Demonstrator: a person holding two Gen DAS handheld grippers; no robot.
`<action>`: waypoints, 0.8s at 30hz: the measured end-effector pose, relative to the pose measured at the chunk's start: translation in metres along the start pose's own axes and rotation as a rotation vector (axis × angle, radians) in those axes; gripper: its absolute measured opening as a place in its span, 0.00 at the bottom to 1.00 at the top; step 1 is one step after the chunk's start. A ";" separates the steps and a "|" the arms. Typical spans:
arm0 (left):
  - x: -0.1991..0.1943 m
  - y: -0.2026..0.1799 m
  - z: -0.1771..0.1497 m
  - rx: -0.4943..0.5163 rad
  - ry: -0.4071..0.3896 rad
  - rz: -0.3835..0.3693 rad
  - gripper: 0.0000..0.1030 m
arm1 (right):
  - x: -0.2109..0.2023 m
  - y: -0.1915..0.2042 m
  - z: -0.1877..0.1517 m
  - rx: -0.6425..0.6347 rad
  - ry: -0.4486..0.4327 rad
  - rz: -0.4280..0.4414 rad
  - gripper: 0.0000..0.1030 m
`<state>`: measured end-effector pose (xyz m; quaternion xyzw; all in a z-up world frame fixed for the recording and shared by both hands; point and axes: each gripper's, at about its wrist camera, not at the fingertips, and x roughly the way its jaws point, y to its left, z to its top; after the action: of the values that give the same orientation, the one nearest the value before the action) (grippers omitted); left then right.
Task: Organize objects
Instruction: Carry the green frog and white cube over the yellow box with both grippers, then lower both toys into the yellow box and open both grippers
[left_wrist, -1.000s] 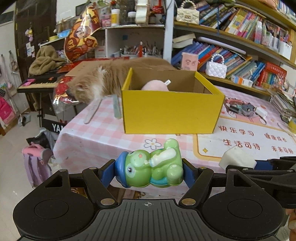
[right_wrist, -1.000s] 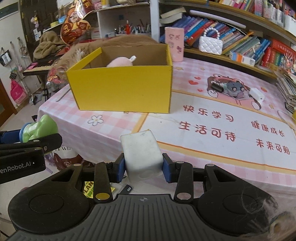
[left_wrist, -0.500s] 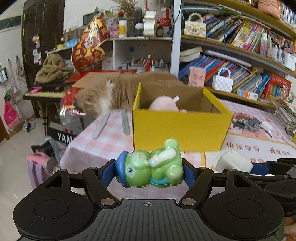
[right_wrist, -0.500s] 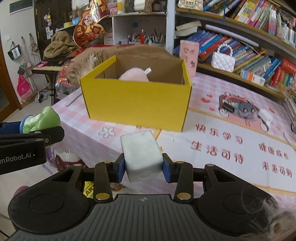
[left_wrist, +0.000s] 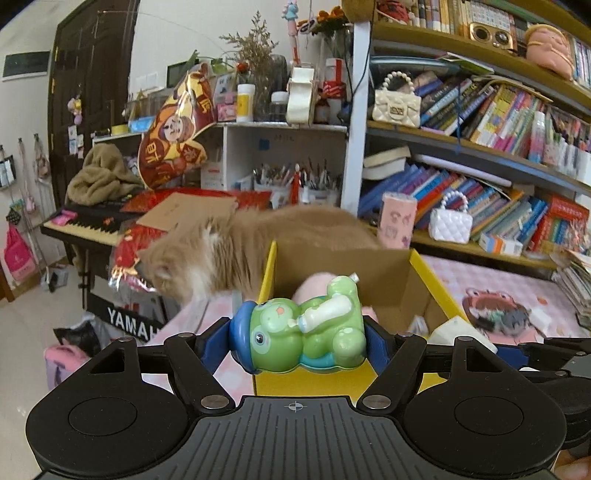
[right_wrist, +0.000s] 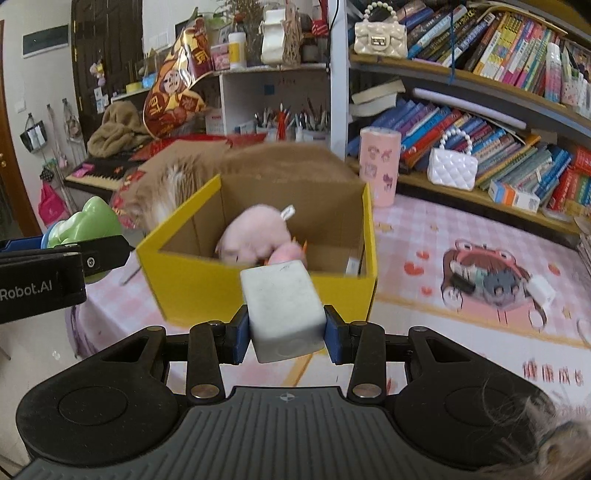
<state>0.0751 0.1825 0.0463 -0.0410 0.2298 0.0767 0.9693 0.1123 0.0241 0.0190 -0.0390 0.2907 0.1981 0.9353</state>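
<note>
The counter (right_wrist: 461, 229) with pink checked cloth stands before crowded bookshelves (right_wrist: 498, 92). The open yellow cardboard box (right_wrist: 266, 288) holds a pink plush toy (right_wrist: 255, 232), an orange cat (left_wrist: 221, 251) behind. The left gripper (left_wrist: 297, 341) clamps a green plastic frog toy (left_wrist: 306, 332) at the box's near edge; the right gripper (right_wrist: 284, 332) clamps a white rectangular block (right_wrist: 282, 310) there.

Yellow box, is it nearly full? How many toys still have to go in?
Done: a pink plush already lies in the yellow box. In hand: the left gripper holds a green frog toy and the right gripper holds a white block, both near the box's front edge, not yet inside. Left: drop those two in. Small items also sit on the tablecloth; whether they belong in the box is unclear.
</note>
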 end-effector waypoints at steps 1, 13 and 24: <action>0.005 -0.001 0.004 0.000 -0.003 0.001 0.72 | 0.004 -0.003 0.005 0.001 -0.005 0.002 0.36; 0.085 -0.033 0.021 0.128 0.035 0.032 0.72 | 0.087 -0.026 0.035 -0.060 0.041 -0.019 0.36; 0.127 -0.046 0.013 0.157 0.122 0.048 0.72 | 0.130 -0.030 0.037 -0.155 0.111 0.022 0.36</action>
<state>0.2004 0.1547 0.0023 0.0359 0.2945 0.0788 0.9517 0.2411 0.0488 -0.0246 -0.1188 0.3261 0.2276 0.9098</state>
